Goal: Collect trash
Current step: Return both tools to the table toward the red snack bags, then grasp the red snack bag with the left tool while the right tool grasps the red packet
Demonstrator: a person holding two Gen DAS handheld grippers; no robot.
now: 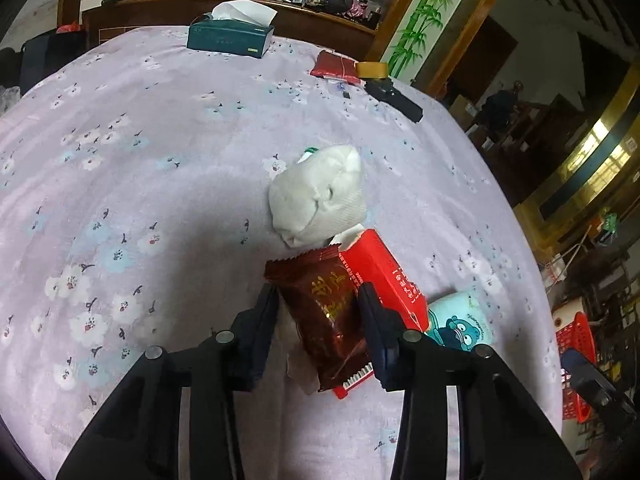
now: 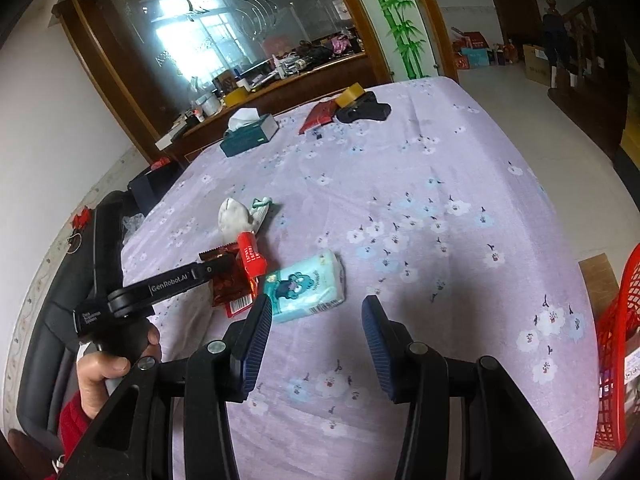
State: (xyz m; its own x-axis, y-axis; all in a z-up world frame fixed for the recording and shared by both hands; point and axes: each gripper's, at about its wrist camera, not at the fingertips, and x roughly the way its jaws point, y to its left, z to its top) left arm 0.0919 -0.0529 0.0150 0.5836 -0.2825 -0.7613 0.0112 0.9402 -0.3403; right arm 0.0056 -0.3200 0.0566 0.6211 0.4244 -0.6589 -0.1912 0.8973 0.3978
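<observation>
The left tool [image 1: 318, 300] is positioned around a dark red snack wrapper [image 1: 326, 312], its fingers spread on either side; whether the wrapper is pinched cannot be told. The wrapper is lying on the desk [image 1: 160, 160], overlapping a red carton [image 1: 384, 280], with a grey sock [image 1: 320, 200] just beyond. A teal tissue pack [image 2: 306, 286] is seen beside them. The right tool [image 2: 316, 312] is held spread above the desk, gripping nothing. A red basket [image 2: 618, 352] is seen at the desk's right edge.
</observation>
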